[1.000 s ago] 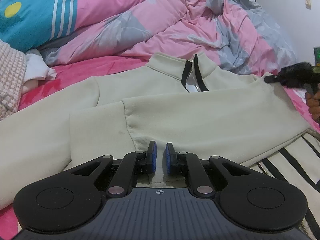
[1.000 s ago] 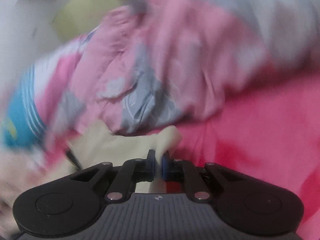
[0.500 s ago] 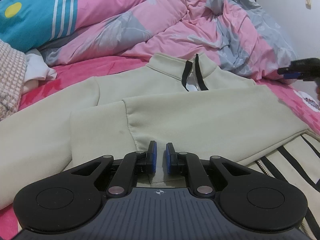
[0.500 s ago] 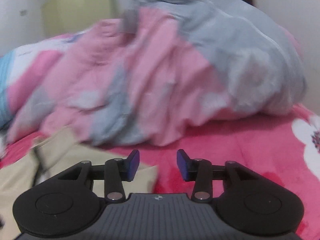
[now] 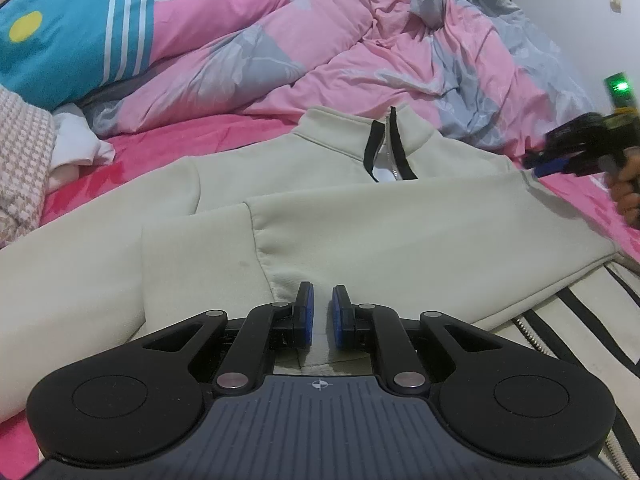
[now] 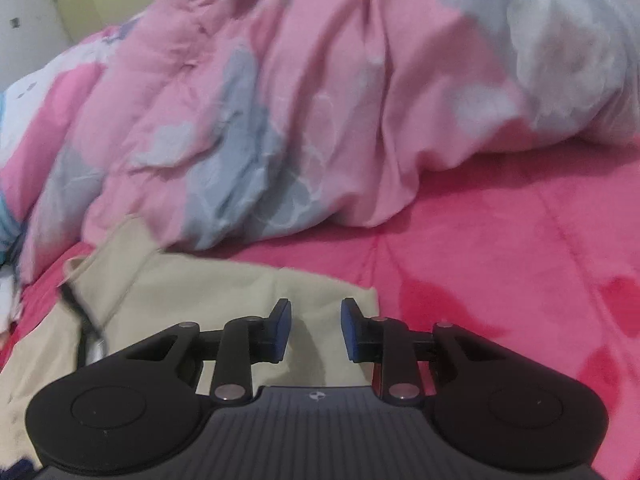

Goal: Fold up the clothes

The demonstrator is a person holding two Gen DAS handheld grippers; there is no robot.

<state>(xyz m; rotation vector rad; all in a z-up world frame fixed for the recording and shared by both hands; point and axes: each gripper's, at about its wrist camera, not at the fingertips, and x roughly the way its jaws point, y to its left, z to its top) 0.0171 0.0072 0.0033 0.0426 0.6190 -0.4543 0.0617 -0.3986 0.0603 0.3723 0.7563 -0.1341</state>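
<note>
Pink bed sheet (image 6: 500,248) underneath: my left gripper (image 5: 321,312) is pinched near-shut on the cream jacket's (image 5: 400,232) cuff, and my right gripper (image 6: 314,330) is closing with empty jaws over its shoulder corner. One sleeve folded across the chest, the other sleeve and body folds left. One jacket, one striped garment (image 5: 580,320) beside it, one rumpled duvet (image 5: 340,52) behind.

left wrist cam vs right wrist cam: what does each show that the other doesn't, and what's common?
Only the left wrist view: the left gripper pinching the cream jacket's cuff, the zip collar sharp, the teal striped pillow, and a black-striped garment at lower right.

Only the right wrist view: the right gripper with jaws closing, nothing between the pads, over the jacket's shoulder corner.

Both: the cream jacket, the pink-and-grey duvet, and the pink bedspread.
</note>
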